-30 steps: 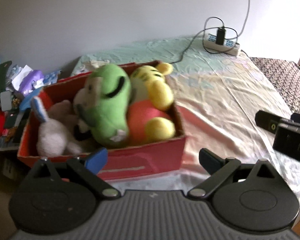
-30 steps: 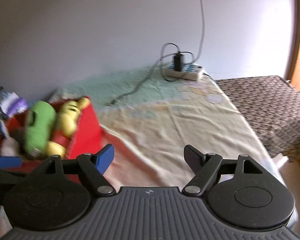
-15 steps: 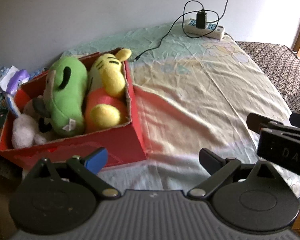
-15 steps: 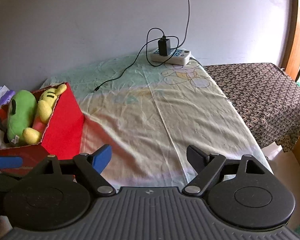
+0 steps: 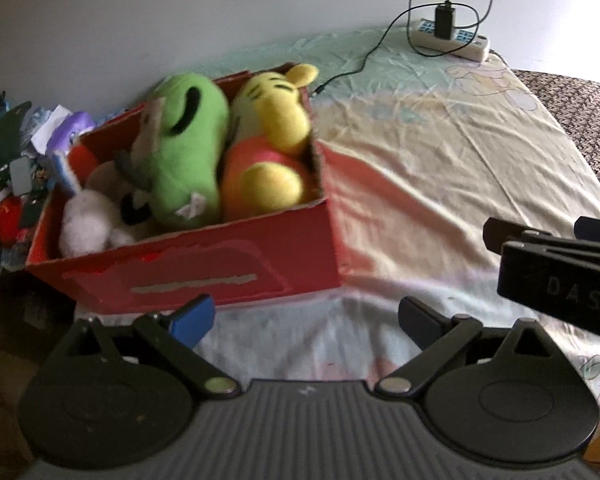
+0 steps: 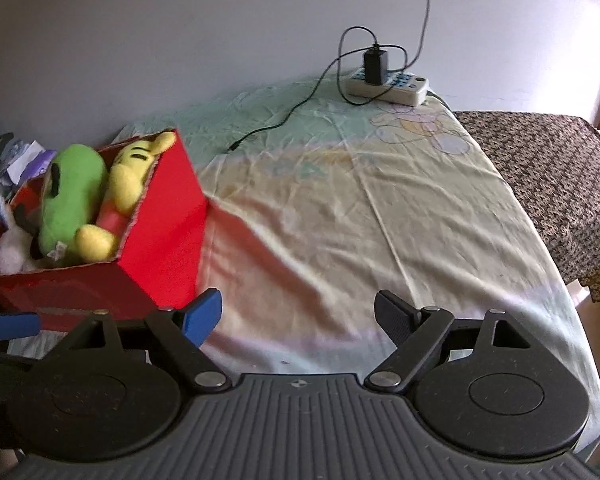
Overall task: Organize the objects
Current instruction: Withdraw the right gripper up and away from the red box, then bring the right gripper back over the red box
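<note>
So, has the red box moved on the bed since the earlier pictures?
Cannot tell. The red box sits differently against the power strip in each frame, but the cameras themselves moved.

**Count of things in view**

One red box, left of centre in the left wrist view. In it, one green plush, one yellow-and-orange plush, one white plush, and perhaps a fourth, dark and half hidden. One power strip, upper centre of the right wrist view, with one black charger plugged in. Two grippers: left gripper, right gripper.
</note>
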A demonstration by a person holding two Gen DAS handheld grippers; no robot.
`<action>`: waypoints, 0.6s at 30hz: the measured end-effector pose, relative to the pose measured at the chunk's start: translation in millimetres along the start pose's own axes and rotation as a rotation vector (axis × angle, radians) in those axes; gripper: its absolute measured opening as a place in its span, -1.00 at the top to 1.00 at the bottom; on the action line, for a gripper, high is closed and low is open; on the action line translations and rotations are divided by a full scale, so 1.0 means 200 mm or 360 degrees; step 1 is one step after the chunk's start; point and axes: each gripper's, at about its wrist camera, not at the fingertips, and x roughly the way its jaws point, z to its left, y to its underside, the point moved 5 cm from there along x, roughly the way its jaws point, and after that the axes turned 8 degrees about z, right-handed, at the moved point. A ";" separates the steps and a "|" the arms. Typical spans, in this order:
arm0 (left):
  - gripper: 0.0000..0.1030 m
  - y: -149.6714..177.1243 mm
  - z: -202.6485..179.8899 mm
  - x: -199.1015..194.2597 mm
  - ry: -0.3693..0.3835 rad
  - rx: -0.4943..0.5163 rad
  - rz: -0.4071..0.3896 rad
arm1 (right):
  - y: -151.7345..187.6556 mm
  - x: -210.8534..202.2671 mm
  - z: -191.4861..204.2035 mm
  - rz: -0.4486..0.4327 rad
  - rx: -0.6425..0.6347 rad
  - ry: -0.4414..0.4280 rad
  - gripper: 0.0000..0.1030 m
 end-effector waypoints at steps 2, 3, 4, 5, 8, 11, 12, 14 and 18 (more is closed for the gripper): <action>-0.93 -0.01 0.04 0.00 0.0008 -0.0007 0.0008 | -0.02 -0.01 0.03 -0.0009 0.0018 0.0031 -0.67; -0.93 -0.03 0.06 0.01 0.0016 -0.0010 0.0016 | -0.03 -0.01 0.05 0.0001 0.0029 0.0041 -0.67; -0.93 -0.04 0.08 0.02 0.0022 -0.0010 0.0023 | -0.04 -0.01 0.07 0.0010 0.0029 0.0042 -0.67; -0.93 -0.05 0.10 0.02 0.0032 -0.0012 0.0032 | -0.05 -0.01 0.08 0.0013 0.0027 0.0051 -0.67; -0.94 -0.08 0.18 0.00 0.0053 -0.0021 0.0007 | -0.09 -0.01 0.14 0.0039 0.0047 0.0104 -0.67; -0.95 -0.12 0.26 -0.01 0.0065 -0.0015 0.0001 | -0.13 -0.01 0.21 0.0062 0.0051 0.0105 -0.67; -0.95 -0.13 0.29 -0.02 0.0071 -0.0012 -0.0008 | -0.14 -0.02 0.24 0.0054 0.0042 0.0118 -0.67; -0.95 -0.16 0.35 -0.04 0.0069 -0.0009 -0.0023 | -0.19 -0.02 0.29 0.0039 0.0016 0.0144 -0.68; -0.95 -0.22 0.49 -0.06 0.0053 -0.0010 -0.0052 | -0.26 -0.02 0.40 0.0022 -0.0009 0.0167 -0.68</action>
